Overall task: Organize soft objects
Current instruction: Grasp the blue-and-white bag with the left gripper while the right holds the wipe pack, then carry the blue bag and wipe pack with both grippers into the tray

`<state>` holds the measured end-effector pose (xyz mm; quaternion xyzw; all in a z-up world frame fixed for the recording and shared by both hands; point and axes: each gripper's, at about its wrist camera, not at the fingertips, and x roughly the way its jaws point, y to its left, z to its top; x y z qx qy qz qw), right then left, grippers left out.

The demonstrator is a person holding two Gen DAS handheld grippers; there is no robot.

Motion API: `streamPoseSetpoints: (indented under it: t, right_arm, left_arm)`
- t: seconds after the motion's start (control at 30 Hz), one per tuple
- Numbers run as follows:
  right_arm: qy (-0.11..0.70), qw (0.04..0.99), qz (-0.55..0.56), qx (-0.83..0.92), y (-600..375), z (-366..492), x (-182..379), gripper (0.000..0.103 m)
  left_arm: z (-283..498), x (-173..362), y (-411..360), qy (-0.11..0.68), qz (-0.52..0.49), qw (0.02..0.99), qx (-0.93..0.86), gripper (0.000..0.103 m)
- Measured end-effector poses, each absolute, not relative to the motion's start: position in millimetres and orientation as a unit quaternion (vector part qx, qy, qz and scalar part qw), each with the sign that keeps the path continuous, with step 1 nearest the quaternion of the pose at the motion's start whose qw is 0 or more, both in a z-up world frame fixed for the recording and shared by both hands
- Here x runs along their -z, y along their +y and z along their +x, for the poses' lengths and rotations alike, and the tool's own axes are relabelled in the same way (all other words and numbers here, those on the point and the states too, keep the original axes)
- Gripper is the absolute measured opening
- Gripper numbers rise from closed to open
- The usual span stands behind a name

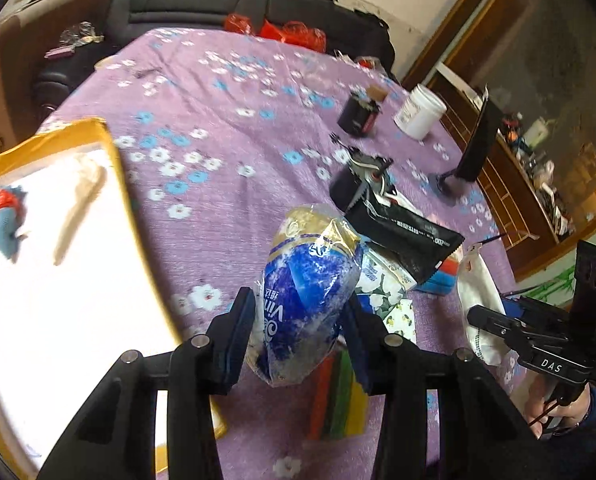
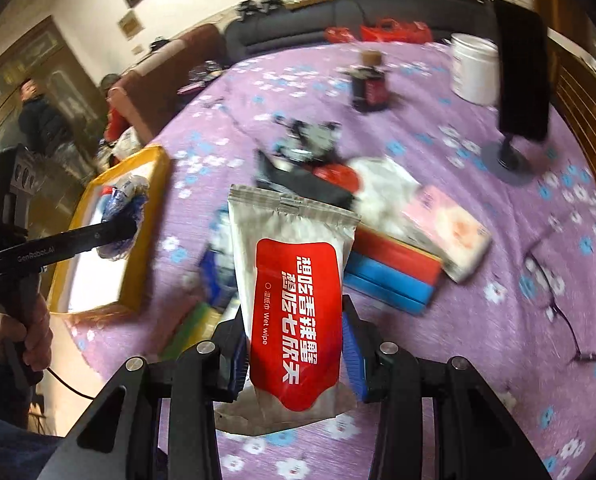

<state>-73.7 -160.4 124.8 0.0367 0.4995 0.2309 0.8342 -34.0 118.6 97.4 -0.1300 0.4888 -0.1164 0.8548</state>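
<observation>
My left gripper (image 1: 298, 312) is shut on a blue and gold tissue pack (image 1: 305, 292) and holds it above the purple floral cloth, right of the yellow-rimmed white tray (image 1: 110, 152). The tray holds a small blue and red soft toy (image 1: 8, 220) and a beige strip (image 1: 78, 208). My right gripper (image 2: 296, 344) is shut on a silver wet wipe pack with a red label (image 2: 296, 300), lifted above the cloth. In the right wrist view the left gripper (image 2: 122, 224) holds the tissue pack (image 2: 128, 200) over the tray (image 2: 146, 216).
A pile lies mid-table: black pouch (image 1: 401, 232), white cloth (image 1: 477, 300), pink tissue pack (image 2: 445, 232), red and blue boxes (image 2: 393, 272), colored sponges (image 1: 337, 396). A dark jar (image 2: 369, 84), white tub (image 2: 473, 68), black stand (image 2: 517, 80) and glasses (image 2: 553, 288) are farther off.
</observation>
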Motion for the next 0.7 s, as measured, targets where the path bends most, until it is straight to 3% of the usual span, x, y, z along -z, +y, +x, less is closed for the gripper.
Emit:
streamPoseSetpoints:
  t: [0.7]
  right_arm:
    - [0.481, 0.809, -0.020, -0.338, -43, -72, -158, 0.043]
  left_arm:
    - [-92, -113, 243, 0.442, -0.196, 0.875, 0.010, 0.043]
